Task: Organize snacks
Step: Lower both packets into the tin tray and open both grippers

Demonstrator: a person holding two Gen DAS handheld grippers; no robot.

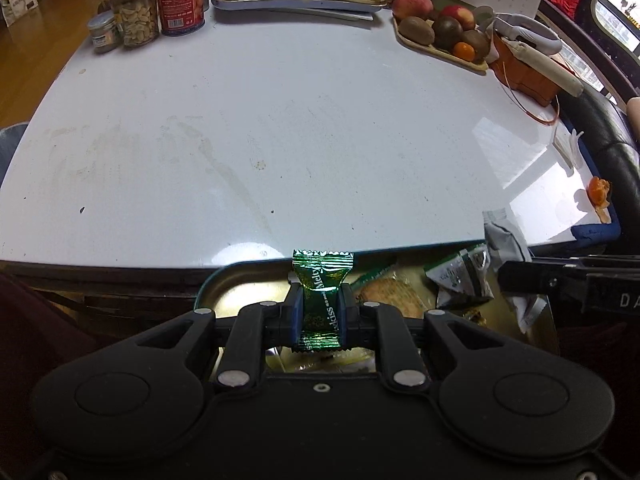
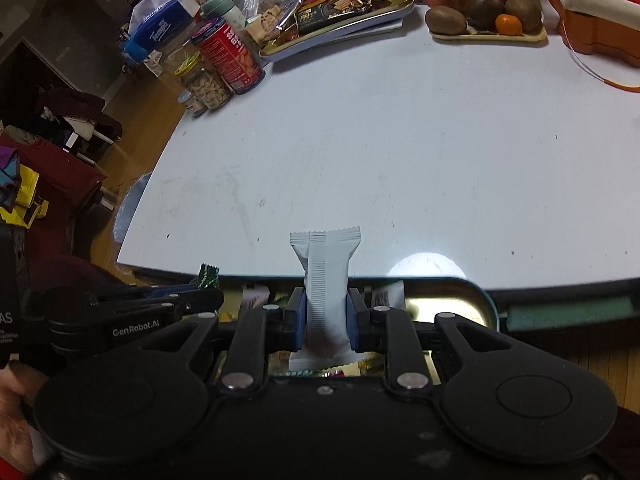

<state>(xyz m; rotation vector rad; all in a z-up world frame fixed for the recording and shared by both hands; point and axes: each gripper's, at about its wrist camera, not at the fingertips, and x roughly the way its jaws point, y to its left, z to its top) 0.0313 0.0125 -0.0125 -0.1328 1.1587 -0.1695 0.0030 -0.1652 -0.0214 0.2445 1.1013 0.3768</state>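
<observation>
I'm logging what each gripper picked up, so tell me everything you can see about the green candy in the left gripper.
The green candy is a small pillow-shaped sweet in shiny green foil with crimped, serrated ends and white lettering. It stands upright, pinched at its middle between the left gripper's blue pads, above the near tray.

Green foil candy [image 1: 321, 304] – grey ribbed packet [image 2: 326, 296].

A white table [image 1: 280, 128] fills the room's middle, stained and glossy with light patches. Wood floor [image 2: 132, 120] lies to its left, a black chair [image 1: 608, 136] at its right, a window [image 1: 616, 4] behind
</observation>
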